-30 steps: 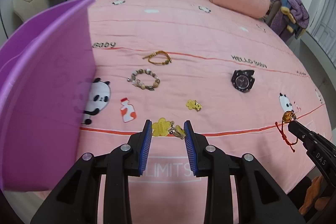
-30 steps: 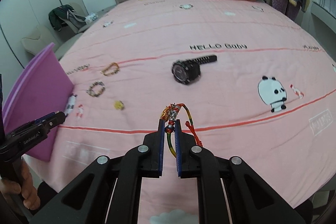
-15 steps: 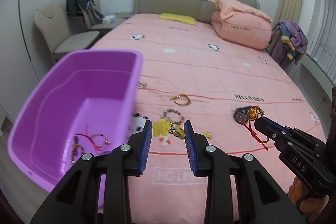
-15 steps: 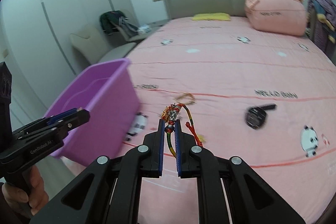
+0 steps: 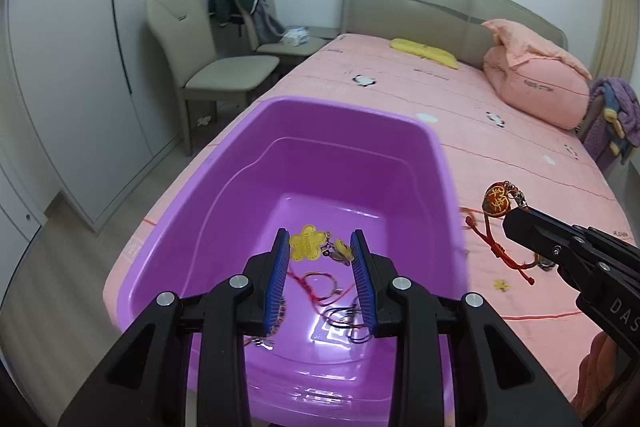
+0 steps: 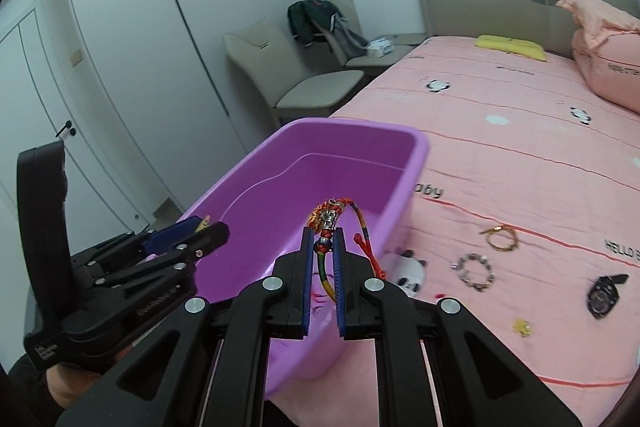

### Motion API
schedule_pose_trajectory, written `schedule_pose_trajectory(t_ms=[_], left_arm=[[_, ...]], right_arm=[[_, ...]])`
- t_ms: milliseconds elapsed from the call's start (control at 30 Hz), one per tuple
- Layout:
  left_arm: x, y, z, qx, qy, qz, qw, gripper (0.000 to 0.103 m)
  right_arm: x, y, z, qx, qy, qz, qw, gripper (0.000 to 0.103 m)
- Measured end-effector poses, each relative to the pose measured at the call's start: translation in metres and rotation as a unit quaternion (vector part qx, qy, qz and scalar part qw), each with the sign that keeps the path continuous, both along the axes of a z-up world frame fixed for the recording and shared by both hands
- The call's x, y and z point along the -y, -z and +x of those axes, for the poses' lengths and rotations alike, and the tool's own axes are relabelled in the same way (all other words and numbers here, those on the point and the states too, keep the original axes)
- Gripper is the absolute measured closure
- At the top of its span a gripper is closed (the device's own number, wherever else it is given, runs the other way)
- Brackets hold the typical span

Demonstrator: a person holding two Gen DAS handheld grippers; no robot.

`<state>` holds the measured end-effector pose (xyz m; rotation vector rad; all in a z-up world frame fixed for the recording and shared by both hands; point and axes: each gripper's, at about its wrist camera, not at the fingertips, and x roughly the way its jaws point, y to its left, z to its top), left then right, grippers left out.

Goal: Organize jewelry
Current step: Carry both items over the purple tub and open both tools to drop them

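Note:
My left gripper (image 5: pixel 320 247) hangs over the inside of the purple bin (image 5: pixel 340 107), shut on a yellow flower clip (image 5: pixel 306 243) that spans its blue pads. Several cord bracelets (image 5: pixel 316 283) lie on the bin's floor below it. My right gripper (image 6: pixel 323 239) is shut on a multicoloured cord bracelet (image 6: pixel 328 217) with a red charm, just outside the bin's (image 6: pixel 352 127) right wall. The left wrist view shows that right gripper (image 5: pixel 516 223) and its bracelet (image 5: pixel 496 201) to the right of the bin. The left gripper (image 6: pixel 208 227) also appears in the right wrist view.
On the pink bed lie a gold bangle (image 6: pixel 500 237), a bead bracelet (image 6: pixel 476 269), a black watch (image 6: pixel 602 295) and a small yellow flower (image 6: pixel 522 327). A beige chair (image 5: pixel 224 75) and wardrobe doors stand left of the bed. A pink pillow (image 5: pixel 536 87) lies at the headboard.
Both grippers have swung left and up from over the bedspread to the purple bin, each keeping its piece. The left one now hangs over the bin's inside.

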<state>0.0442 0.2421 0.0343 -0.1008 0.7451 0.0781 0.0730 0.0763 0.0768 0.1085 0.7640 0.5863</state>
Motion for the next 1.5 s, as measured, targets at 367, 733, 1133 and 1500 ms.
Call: schedule_pose_trajectory(t_ms=[367, 733, 1133, 1500], left_arm=[[-0.042, 0.037, 0.007, -0.043, -0.037, -0.009, 0.9984, 0.072], [-0.049, 0.039, 0.007, -0.051, -0.068, -0.007, 0.9964, 0.026], [-0.048, 0.032, -0.006, -0.050, -0.084, -0.014, 0.9951, 0.015], [-0.035, 0.027, -0.017, -0.049, -0.077, -0.012, 0.9958, 0.012]], right_arm=[[-0.065, 0.029, 0.023, -0.049, -0.039, -0.041, 0.997, 0.094], [-0.063, 0.040, 0.031, -0.057, -0.023, -0.079, 0.995, 0.063], [-0.043, 0.038, 0.025, -0.061, -0.010, -0.065, 0.996, 0.054], [-0.021, 0.035, 0.016, -0.064, 0.000, -0.052, 0.997, 0.050]])
